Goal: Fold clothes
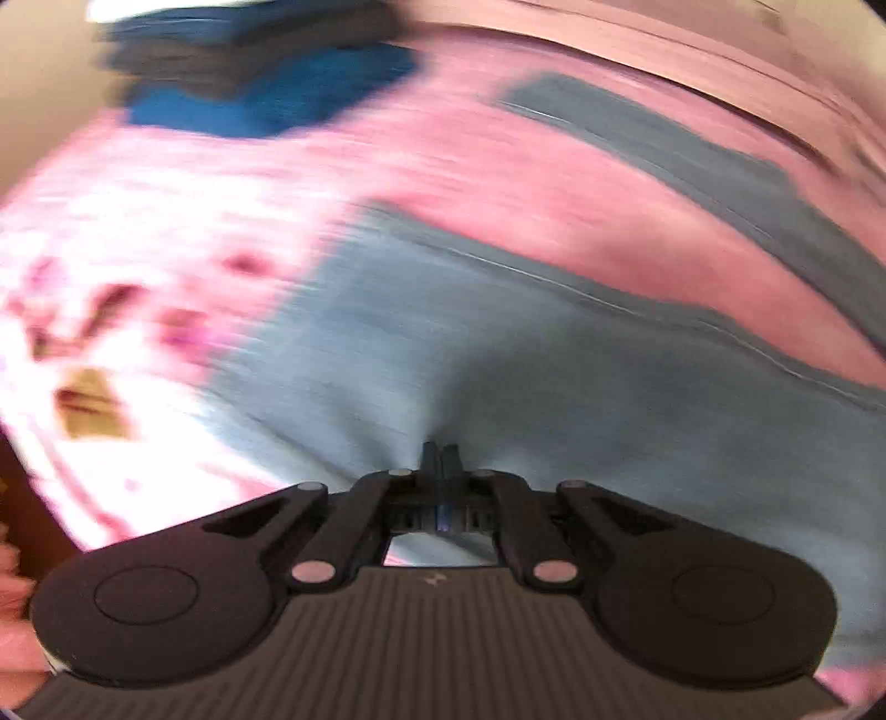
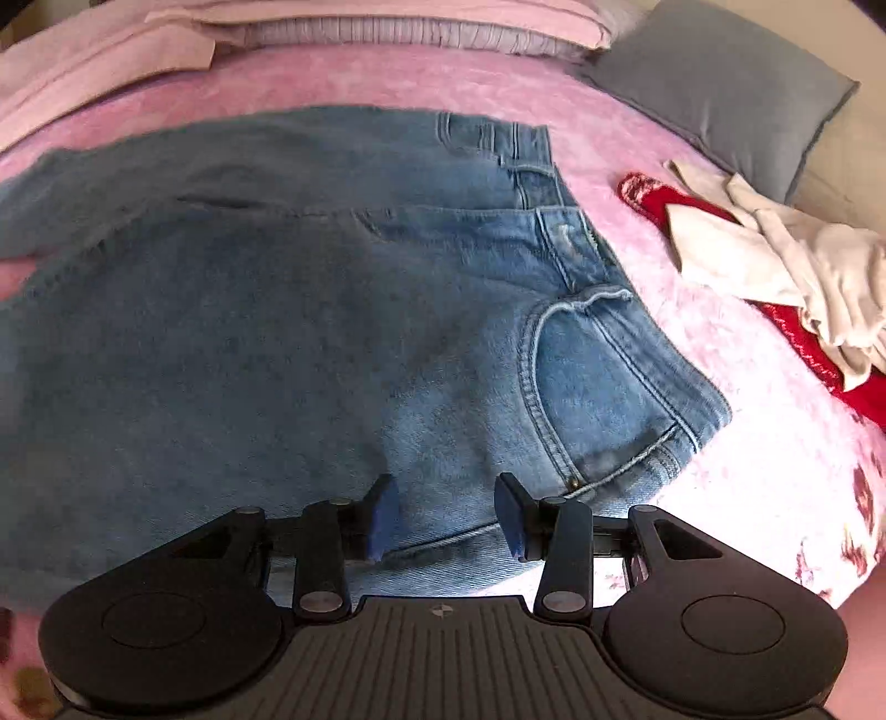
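Light-blue jeans [image 2: 332, 310] lie spread on a pink fleece blanket [image 2: 747, 443], waistband and front pocket toward the right. My right gripper [image 2: 448, 515] hovers just above the hip by the pocket, its blue pads apart and pressing on nothing. The left wrist view is heavily blurred. There my left gripper [image 1: 441, 451] has its fingers together on the jeans [image 1: 498, 343], and the denim puckers into creases around the tips. A second stretch of denim runs across the blanket [image 1: 498, 183] further back.
A grey pillow [image 2: 720, 83] sits at the back right, and a heap of red and white clothes [image 2: 775, 266] lies right of the jeans. Pink pillows [image 2: 387, 22] line the far edge. A stack of dark blue clothes [image 1: 266, 83] rests at the upper left.
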Demonstrator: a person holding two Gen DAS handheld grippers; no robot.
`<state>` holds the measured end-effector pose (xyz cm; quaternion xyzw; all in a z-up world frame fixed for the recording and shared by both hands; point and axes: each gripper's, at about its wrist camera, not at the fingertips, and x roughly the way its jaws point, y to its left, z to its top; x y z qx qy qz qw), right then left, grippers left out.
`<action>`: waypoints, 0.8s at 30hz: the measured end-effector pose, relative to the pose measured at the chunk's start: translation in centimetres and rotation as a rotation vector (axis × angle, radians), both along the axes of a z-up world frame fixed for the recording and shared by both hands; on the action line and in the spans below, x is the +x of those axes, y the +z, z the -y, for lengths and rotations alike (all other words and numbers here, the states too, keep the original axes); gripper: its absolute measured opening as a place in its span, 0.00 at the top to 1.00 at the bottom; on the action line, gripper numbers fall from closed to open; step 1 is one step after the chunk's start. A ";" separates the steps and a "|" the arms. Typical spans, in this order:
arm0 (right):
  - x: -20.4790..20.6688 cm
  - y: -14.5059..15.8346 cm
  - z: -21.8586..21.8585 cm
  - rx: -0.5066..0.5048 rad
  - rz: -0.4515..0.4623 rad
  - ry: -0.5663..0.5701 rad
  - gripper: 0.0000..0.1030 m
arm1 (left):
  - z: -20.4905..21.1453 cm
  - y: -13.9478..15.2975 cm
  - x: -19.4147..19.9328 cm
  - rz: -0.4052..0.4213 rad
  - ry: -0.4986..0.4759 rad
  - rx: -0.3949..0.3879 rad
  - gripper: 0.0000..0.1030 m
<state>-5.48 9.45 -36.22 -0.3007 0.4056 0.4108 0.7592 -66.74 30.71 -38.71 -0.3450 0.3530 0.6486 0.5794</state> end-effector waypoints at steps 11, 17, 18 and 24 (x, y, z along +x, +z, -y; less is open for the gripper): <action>-2.7 -1.7 -0.2 -0.045 0.005 -0.029 0.59 | 0.7 -0.2 0.9 -0.060 -0.091 -0.023 0.86; -1.5 0.3 2.4 -0.150 -0.114 -0.094 0.59 | 3.5 2.8 4.2 -0.024 -0.055 -0.156 0.84; -1.6 0.8 3.1 -0.151 -0.148 -0.106 0.59 | 4.6 3.5 5.6 -0.012 -0.083 -0.167 0.83; -3.1 3.0 6.7 -0.094 -0.305 -0.084 0.46 | 12.3 7.2 13.4 0.064 -0.150 -0.194 0.75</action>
